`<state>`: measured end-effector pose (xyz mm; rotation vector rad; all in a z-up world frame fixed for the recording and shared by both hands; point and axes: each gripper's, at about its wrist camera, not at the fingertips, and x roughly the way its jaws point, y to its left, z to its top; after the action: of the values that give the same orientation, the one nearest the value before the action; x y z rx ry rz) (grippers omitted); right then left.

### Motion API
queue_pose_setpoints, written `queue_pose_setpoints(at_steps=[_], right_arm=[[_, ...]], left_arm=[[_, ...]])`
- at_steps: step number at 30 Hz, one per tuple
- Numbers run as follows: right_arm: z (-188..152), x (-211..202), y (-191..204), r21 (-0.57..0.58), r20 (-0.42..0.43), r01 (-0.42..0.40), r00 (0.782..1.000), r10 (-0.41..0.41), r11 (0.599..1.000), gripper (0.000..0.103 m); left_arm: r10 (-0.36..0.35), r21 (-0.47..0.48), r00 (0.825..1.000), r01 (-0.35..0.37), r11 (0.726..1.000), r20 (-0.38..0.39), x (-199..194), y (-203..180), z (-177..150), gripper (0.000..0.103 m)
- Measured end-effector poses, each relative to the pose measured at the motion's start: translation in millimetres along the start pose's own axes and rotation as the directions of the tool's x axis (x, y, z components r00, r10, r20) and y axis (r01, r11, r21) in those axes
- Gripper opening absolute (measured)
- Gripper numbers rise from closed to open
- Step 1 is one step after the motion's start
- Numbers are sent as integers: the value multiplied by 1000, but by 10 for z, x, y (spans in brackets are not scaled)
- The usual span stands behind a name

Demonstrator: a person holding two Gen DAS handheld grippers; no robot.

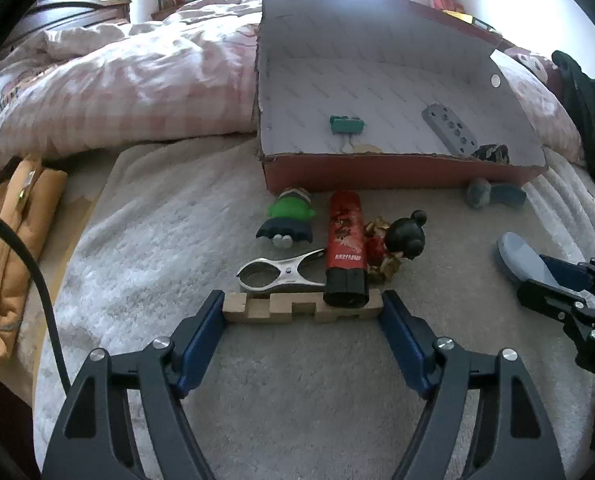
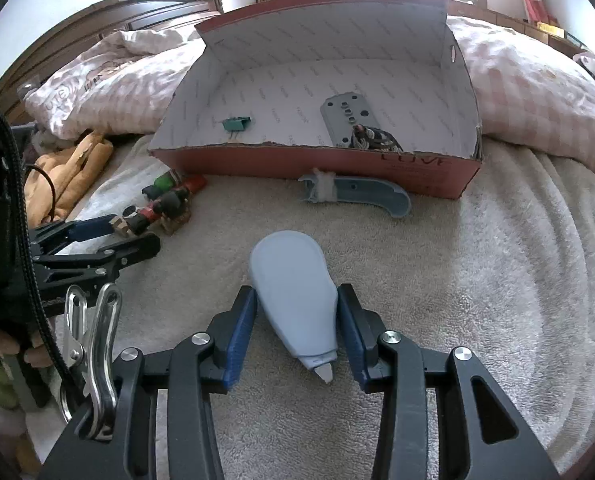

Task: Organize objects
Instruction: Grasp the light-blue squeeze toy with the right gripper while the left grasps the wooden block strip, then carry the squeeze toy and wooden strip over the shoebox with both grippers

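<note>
My left gripper [image 1: 303,305] has its blue pads against the two ends of a notched wooden block [image 1: 297,310] that lies on the blanket. A red tube [image 1: 345,240] rests its black end on that block. Behind the block lie a metal clamp [image 1: 281,274], a green figure [image 1: 291,216] and a black-headed doll [image 1: 405,236]. My right gripper [image 2: 296,300] is shut on a pale blue teardrop-shaped dispenser [image 2: 293,280], nozzle toward the camera. The red cardboard box [image 2: 317,164] stands open behind, holding a green clip [image 2: 235,124], a grey holed plate [image 2: 347,118] and a dark patterned item [image 2: 373,138].
A blue-grey handle-shaped piece [image 2: 361,194] lies against the box's front wall. A pink duvet [image 1: 117,88] is heaped at the back and left. An orange cloth bag [image 1: 17,248] sits at the left blanket edge. A steel carabiner [image 2: 93,340] hangs by my right gripper.
</note>
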<state>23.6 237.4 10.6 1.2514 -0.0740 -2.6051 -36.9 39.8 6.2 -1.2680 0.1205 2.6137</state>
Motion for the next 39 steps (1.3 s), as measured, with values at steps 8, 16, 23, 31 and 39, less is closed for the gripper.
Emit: queue_pose_setpoints(at_steps=[8,16,23,31,39], right_arm=[[0,3,3,-2,1,4,1000,-4,1000,43],[2,4,-7,14,11,6,1000,-6,1000,43],[-30,-52,-40,72,17,-23,1000,22,997,42],[-59,-115,-12,88,16,-48,999,46,995,42],[-51,-191,38,87,25,-59,998,57,994,42]], left_arm=[[-22,-1,1000,22,1000,-3,-178,18,-134,77],[-65,21,998,65,998,7,-345,-129,-211,77],[-83,46,996,82,996,28,-467,-243,-206,77],[-87,48,995,85,995,41,-527,-252,-184,77],[-87,43,995,85,995,48,-563,-235,-171,77]])
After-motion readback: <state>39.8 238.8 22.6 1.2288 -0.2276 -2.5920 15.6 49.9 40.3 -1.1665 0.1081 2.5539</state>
